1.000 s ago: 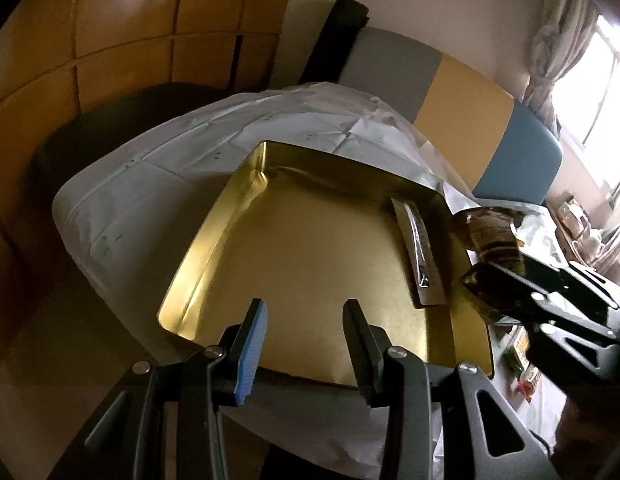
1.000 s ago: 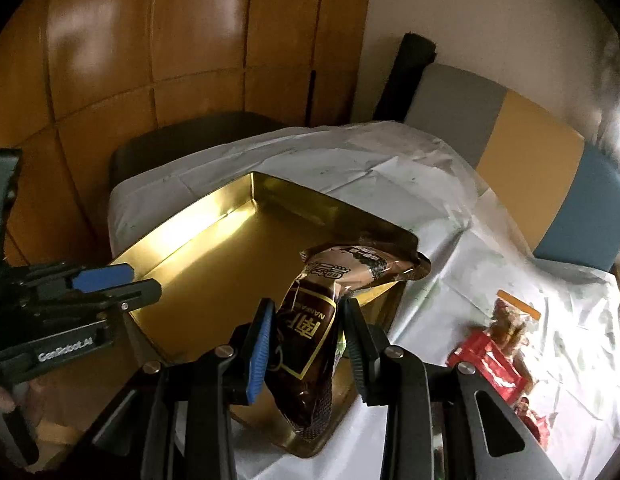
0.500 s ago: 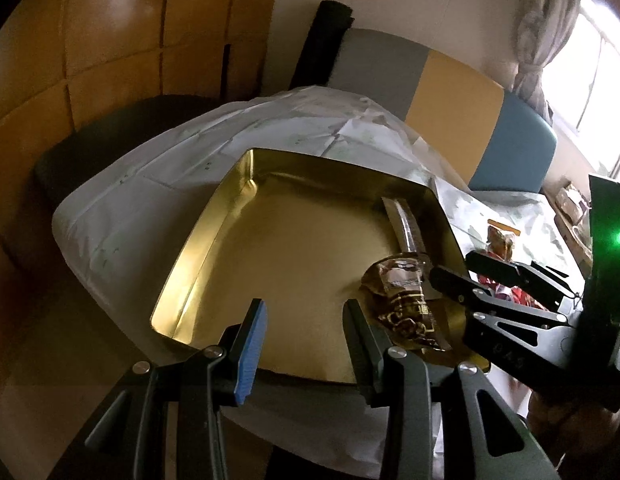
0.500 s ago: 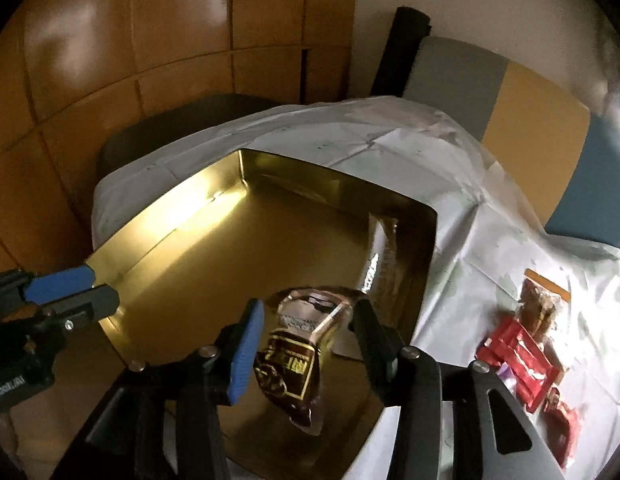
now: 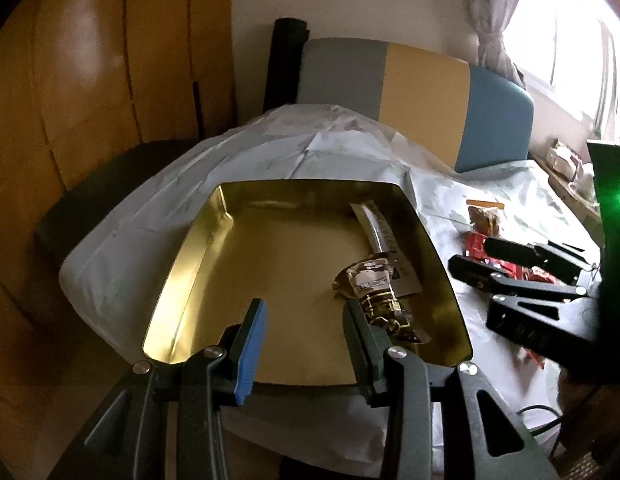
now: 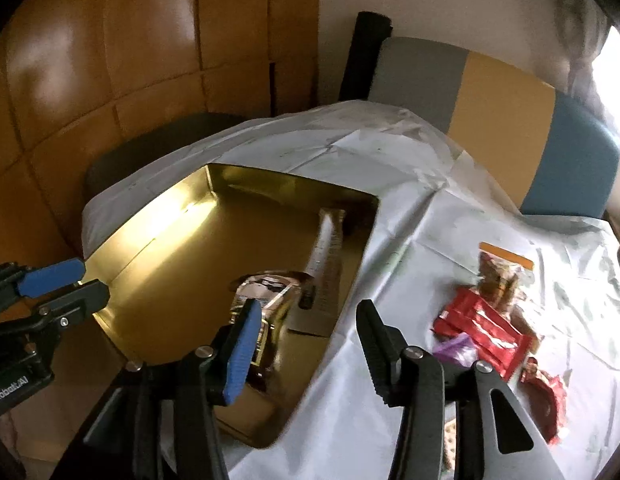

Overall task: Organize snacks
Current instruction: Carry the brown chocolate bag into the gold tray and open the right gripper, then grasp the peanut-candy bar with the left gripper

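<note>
A shallow gold tray (image 5: 269, 264) (image 6: 181, 264) lies on the white tablecloth. A brown snack packet (image 5: 374, 292) (image 6: 265, 292) rests in its near right corner, partly over a long silver packet (image 5: 380, 236) (image 6: 328, 248) by the right wall. My right gripper (image 6: 307, 312) (image 5: 472, 254) hangs over the tray's right rim. Its jaws are opening with nothing between them, and the brown packet lies just past its blue finger. My left gripper (image 5: 303, 312) (image 6: 91, 280) stands open and empty above the tray's near edge.
Loose snacks lie on the cloth right of the tray: red packets (image 6: 482, 328), a clear bag with an orange top (image 6: 502, 276) and a purple wrapper (image 6: 456, 350). A grey, yellow and blue bench back (image 5: 422, 92) stands behind the table, with wooden panels on the left.
My right gripper carried the brown packet down into the tray, let go of it and drew back to the right. My left gripper shifted and rolled slightly, still open.
</note>
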Demonstrator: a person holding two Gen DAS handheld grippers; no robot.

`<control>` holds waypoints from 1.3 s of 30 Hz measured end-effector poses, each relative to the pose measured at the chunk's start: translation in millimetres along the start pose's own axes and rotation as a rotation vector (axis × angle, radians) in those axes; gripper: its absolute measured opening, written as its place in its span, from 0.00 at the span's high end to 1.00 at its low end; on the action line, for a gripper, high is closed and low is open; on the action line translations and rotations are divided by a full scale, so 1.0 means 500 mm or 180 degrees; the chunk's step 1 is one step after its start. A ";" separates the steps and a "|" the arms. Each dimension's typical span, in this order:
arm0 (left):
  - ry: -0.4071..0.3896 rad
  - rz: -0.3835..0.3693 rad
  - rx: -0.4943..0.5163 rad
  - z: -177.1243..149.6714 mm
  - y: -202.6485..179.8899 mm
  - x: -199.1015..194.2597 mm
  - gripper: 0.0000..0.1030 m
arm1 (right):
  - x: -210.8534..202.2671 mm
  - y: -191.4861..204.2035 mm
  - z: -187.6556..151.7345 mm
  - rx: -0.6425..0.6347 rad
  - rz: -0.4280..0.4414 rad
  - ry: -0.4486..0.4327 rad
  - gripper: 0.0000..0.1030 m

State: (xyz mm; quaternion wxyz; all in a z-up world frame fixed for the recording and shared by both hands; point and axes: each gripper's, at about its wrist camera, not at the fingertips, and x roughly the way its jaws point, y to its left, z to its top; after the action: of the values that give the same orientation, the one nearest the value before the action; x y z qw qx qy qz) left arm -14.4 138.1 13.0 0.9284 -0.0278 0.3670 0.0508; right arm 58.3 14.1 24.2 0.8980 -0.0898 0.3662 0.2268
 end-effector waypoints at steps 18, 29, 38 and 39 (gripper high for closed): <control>0.0007 0.0006 0.0296 0.007 -0.062 -0.007 0.61 | -0.066 -0.151 -0.044 0.0161 -0.0383 0.0015 0.43; 0.0121 -0.0285 0.0497 0.002 -0.119 0.008 0.61 | -0.112 -0.328 -0.101 0.0386 -0.0860 0.0231 0.40; 0.0208 -0.0600 0.0930 -0.004 -0.215 0.013 0.61 | -0.133 -0.546 -0.176 0.1262 -0.1252 0.0402 0.39; 0.0241 -0.0675 0.1031 -0.006 -0.234 0.015 0.61 | -0.133 -0.563 -0.188 0.1389 -0.1278 0.0427 0.39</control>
State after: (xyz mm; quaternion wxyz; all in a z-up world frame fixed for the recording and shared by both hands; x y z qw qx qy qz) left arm 2.5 22.4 7.4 0.9064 0.0816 0.4000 -0.1081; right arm 91.7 -287.3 2.3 0.8968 0.0198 0.4397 -0.0456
